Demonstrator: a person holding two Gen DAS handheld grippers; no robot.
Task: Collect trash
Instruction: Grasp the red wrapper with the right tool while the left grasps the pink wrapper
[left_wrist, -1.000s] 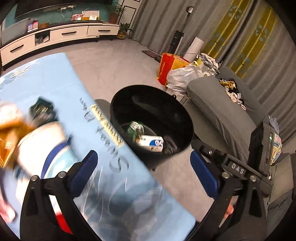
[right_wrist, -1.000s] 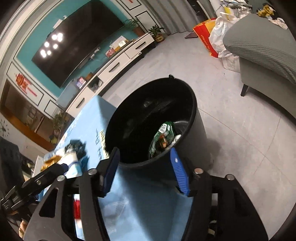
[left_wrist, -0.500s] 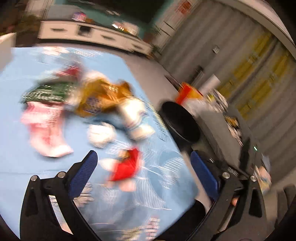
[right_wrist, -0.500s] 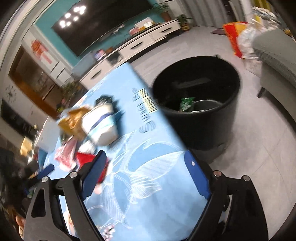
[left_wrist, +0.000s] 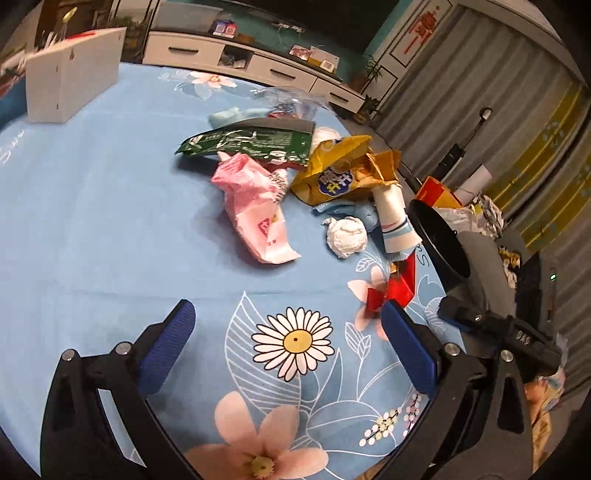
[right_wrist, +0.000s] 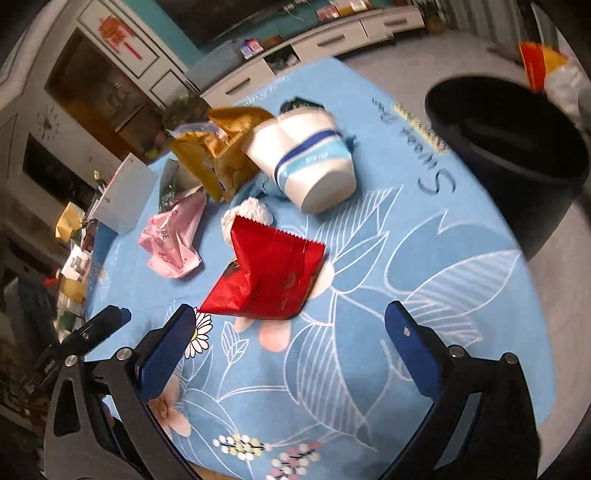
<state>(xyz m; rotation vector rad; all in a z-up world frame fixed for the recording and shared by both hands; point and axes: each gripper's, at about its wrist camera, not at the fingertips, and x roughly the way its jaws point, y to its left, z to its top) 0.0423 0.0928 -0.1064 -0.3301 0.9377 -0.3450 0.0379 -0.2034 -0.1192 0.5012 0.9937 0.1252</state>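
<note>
Trash lies on the blue flowered tablecloth (left_wrist: 110, 229): a pink wrapper (left_wrist: 255, 206), a green packet (left_wrist: 251, 142), a yellow snack bag (left_wrist: 340, 173), a crumpled white paper ball (left_wrist: 347, 236), a white paper cup (right_wrist: 306, 158) on its side and a red wrapper (right_wrist: 269, 277). The black bin (right_wrist: 517, 147) stands on the floor past the table's edge. My left gripper (left_wrist: 288, 332) is open over a daisy print, with nothing between its fingers. My right gripper (right_wrist: 291, 332) hovers just short of the red wrapper, jaws opening wide and holding nothing.
A white box (left_wrist: 70, 85) stands at the table's far left. A white TV cabinet (left_wrist: 258, 66) runs along the back wall. A grey sofa (left_wrist: 487, 258), bags (left_wrist: 443, 192) and curtains are beyond the bin. My right gripper's body (left_wrist: 509, 332) shows in the left wrist view.
Both views swung from the bin back over the table and its trash. My right gripper's jaws spread wider. My left gripper stayed open.
</note>
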